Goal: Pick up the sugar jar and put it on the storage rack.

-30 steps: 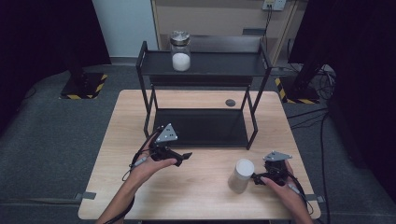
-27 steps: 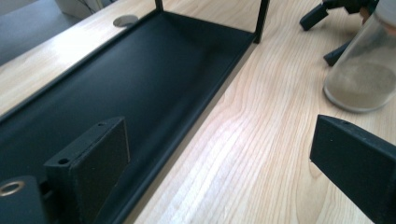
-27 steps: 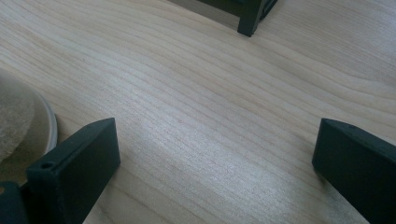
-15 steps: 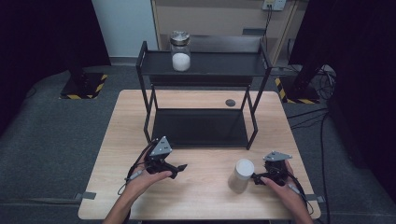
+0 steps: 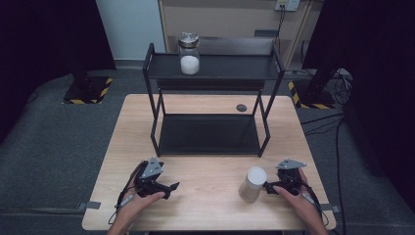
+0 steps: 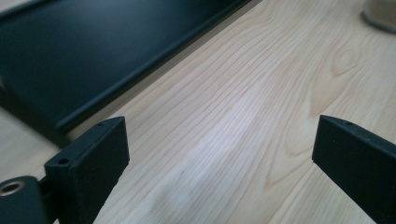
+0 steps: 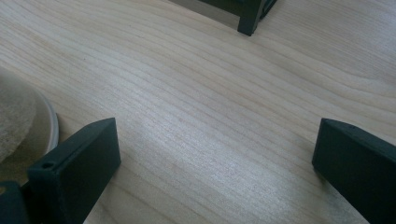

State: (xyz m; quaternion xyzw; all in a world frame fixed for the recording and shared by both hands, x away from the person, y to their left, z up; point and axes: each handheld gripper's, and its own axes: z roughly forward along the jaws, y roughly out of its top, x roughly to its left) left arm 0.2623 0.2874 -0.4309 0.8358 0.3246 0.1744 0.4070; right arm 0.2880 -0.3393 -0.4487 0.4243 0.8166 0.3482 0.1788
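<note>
In the high view, the left gripper (image 5: 169, 187) lies low over the wooden tabletop (image 5: 210, 205) near its front left edge, held by the person's left hand (image 5: 142, 200), its jaws pointing toward the middle of the tabletop with nothing between them. The right gripper (image 5: 266, 185) sits near the front right, held by the right hand (image 5: 293, 196), its jaws pointing left at a white jar (image 5: 253, 183) that stands upright on the tabletop just beside them; whether they touch it cannot be told from here. A black two-level shelf (image 5: 213, 73) stands at the back half of the tabletop. On its top level, toward the left, stands a glass jar (image 5: 189, 54) with a metal lid and white contents. A small dark disc (image 5: 241, 107) lies on the tabletop behind the shelf's lower board.

In the left gripper view, the left gripper (image 6: 219, 154) has its jaws wide apart over bare wood, with the shelf's lower board (image 6: 93, 56) at the upper left and the base of the white jar (image 6: 380, 16) in the far right corner.

In the right gripper view, the right gripper (image 7: 215, 154) is likewise spread wide, bare wood between its jaws. The white jar (image 7: 18, 121) stands outside the left jaw, just beside it, and a shelf leg (image 7: 250, 18) stands ahead.
</note>
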